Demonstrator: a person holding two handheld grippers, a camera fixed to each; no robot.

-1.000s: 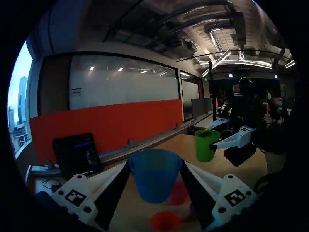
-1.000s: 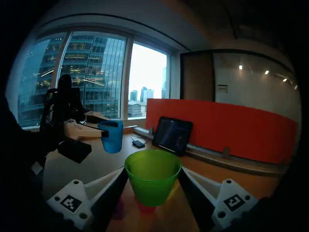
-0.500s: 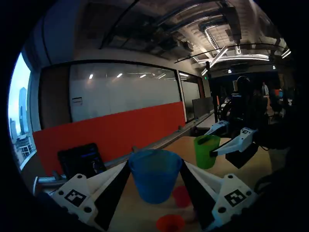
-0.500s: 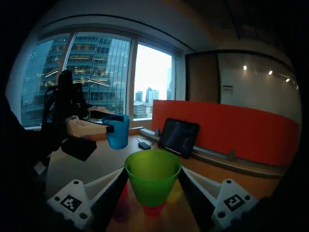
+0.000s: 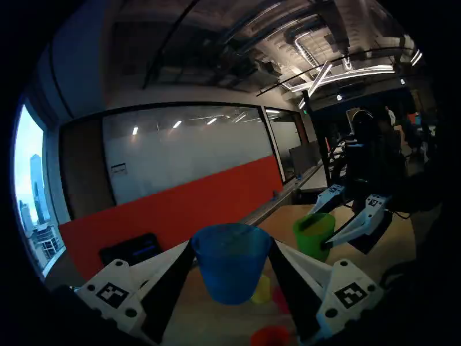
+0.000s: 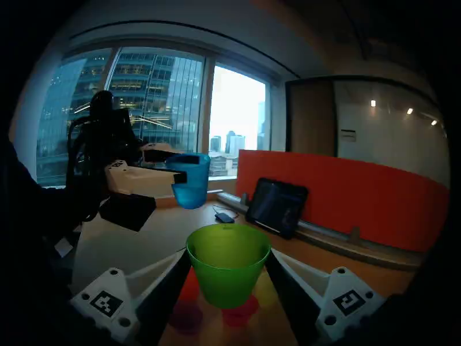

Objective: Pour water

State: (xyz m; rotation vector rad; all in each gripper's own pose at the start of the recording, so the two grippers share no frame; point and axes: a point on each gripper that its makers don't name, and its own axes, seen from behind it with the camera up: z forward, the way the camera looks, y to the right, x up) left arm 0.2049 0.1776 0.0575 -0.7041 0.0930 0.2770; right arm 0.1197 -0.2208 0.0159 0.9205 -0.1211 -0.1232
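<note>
The left tongs [image 5: 230, 255] pinch the blue cup [image 5: 231, 271] and the right tongs [image 6: 229, 256] pinch the green cup [image 6: 229, 277], both upright above the surface [image 6: 144, 236] and apart, so grasping looks done and pouring remains.

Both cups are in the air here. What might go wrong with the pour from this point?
1. The left gripper and right gripper pinch the blue cup and green cup by their tapered walls; tilting either might let it slip.
2. The cups are apart in mid-air, so a misaligned pour would likely hit the wooden table, near the tablet.
</note>
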